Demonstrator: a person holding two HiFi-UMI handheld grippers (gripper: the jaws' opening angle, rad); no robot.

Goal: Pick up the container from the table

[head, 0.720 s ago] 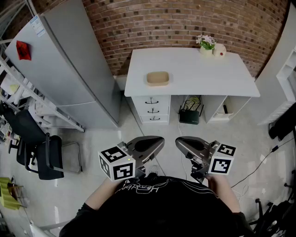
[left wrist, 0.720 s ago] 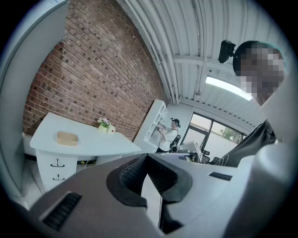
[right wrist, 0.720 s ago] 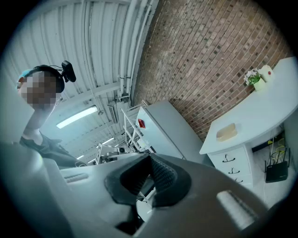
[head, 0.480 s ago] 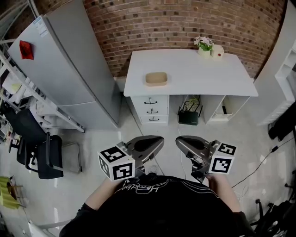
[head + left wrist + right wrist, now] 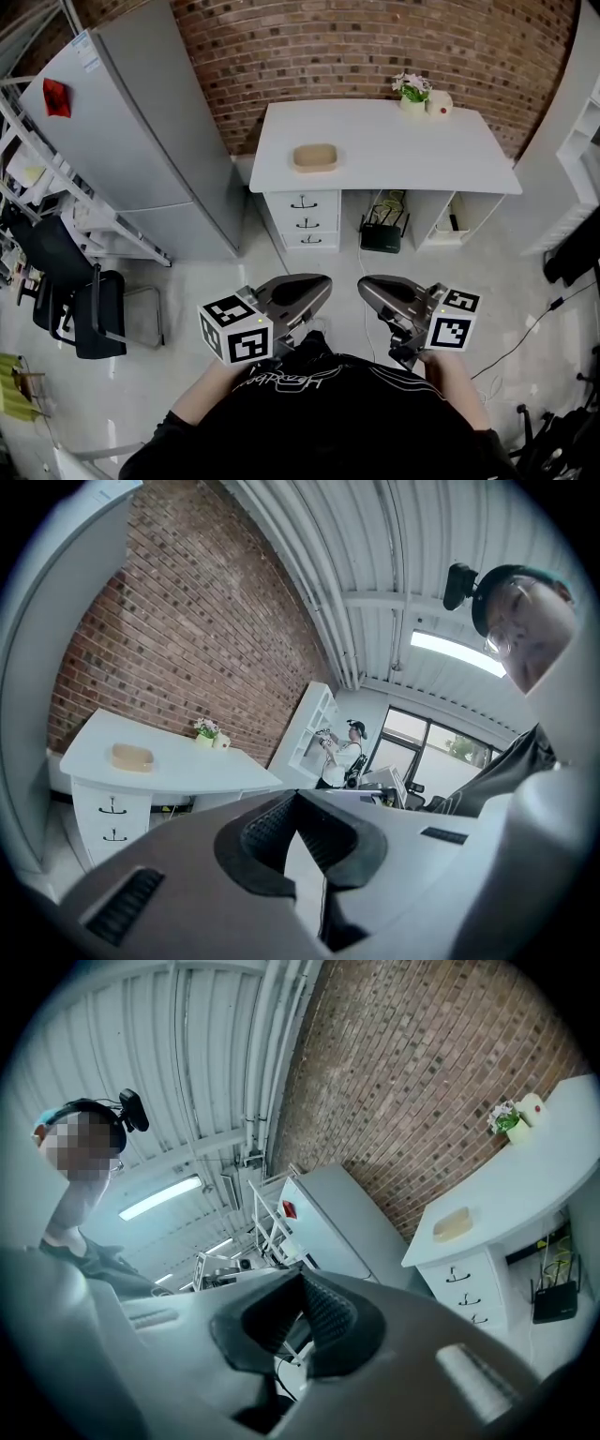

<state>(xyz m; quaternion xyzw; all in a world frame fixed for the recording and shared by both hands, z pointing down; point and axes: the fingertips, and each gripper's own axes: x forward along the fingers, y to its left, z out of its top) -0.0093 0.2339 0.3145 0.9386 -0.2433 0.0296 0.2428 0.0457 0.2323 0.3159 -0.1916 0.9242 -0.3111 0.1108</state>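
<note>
A shallow tan container (image 5: 315, 157) lies on the left part of the white table (image 5: 394, 159), far from both grippers. It also shows small in the left gripper view as the container (image 5: 132, 757) and in the right gripper view as the container (image 5: 453, 1224). My left gripper (image 5: 319, 284) and right gripper (image 5: 367, 288) are held close to the body over the floor, side by side. Both are shut and hold nothing. In the gripper views the left gripper (image 5: 296, 795) and the right gripper (image 5: 302, 1279) have their jaws meeting at the tips.
A small flower pot (image 5: 413, 92) and a white mug (image 5: 441, 102) stand at the table's back right. Drawers (image 5: 306, 218) sit under the table. A grey fridge (image 5: 141, 131) stands at the left, a black chair (image 5: 80, 309) lower left. Another person (image 5: 342, 755) stands far off.
The view has drifted very slightly; the grippers stay in the same place, both still shut.
</note>
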